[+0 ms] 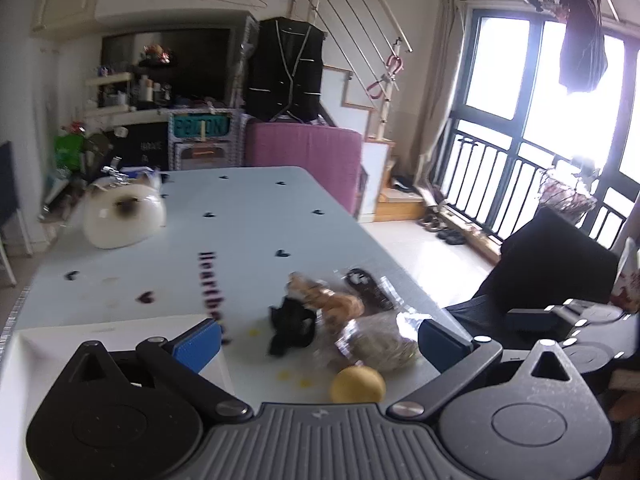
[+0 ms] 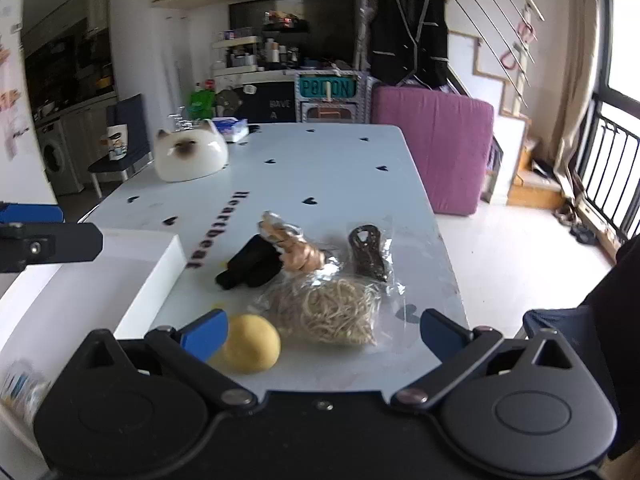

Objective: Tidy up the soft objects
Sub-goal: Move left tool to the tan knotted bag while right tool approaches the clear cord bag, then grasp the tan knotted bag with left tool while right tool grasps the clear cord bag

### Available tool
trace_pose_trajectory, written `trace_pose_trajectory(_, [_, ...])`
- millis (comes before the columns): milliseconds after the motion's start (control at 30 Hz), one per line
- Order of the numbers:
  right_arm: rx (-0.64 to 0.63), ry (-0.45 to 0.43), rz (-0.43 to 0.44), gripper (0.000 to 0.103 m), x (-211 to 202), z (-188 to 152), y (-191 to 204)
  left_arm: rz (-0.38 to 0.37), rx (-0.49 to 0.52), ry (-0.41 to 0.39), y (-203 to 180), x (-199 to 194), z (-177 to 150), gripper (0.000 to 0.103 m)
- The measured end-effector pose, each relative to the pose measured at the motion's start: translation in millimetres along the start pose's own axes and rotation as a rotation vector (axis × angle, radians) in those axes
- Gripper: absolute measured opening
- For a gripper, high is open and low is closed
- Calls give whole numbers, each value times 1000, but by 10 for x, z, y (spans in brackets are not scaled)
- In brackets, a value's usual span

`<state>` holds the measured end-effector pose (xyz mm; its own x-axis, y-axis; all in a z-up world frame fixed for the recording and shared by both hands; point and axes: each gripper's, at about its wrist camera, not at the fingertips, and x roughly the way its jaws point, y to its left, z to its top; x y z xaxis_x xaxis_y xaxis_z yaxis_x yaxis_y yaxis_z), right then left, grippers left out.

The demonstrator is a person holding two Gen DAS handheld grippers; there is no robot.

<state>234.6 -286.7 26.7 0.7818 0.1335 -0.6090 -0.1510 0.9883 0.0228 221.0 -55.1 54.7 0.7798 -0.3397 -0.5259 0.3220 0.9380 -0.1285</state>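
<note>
A cluster of soft objects lies near the front of the pale table [image 2: 320, 168]: a yellow ball [image 2: 250, 343], a clear bag of tan fibres [image 2: 332, 308], a black cloth piece [image 2: 250, 266], a tan braided piece [image 2: 294, 250] and a dark item in a clear bag [image 2: 368, 250]. My right gripper [image 2: 324, 334] is open, just behind the ball and the bag. My left gripper [image 1: 320, 342] is open above the same cluster: ball [image 1: 357, 385], fibre bag [image 1: 376, 344], black cloth [image 1: 290, 328]. A white box [image 2: 100, 280] stands at the left.
A white cat-shaped object [image 2: 190, 156] sits on the table's far left, a tissue pack [image 2: 234, 128] behind it. A purple mattress [image 2: 436, 140] stands beyond the table. A dark chair [image 1: 552, 268] is at the right; the table's right edge drops to floor.
</note>
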Motion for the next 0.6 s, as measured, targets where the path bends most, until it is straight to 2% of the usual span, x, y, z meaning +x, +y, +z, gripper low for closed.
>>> trace_pose_trajectory(133, [47, 1, -16, 103, 245, 72, -96, -43, -42, -1, 16, 275, 142, 103])
trace_pose_trajectory(467, [128, 35, -11, 103, 891, 85, -172, -118, -63, 30, 40, 1046, 361, 103])
trace_pose_trajectory(533, [133, 43, -1, 103, 1014, 58, -167, -136, -51, 30, 39, 1189, 368, 103])
trace_pose_trajectory(600, [139, 52, 10, 103, 1112, 32, -171, -179, 17, 11, 8, 1312, 366, 103])
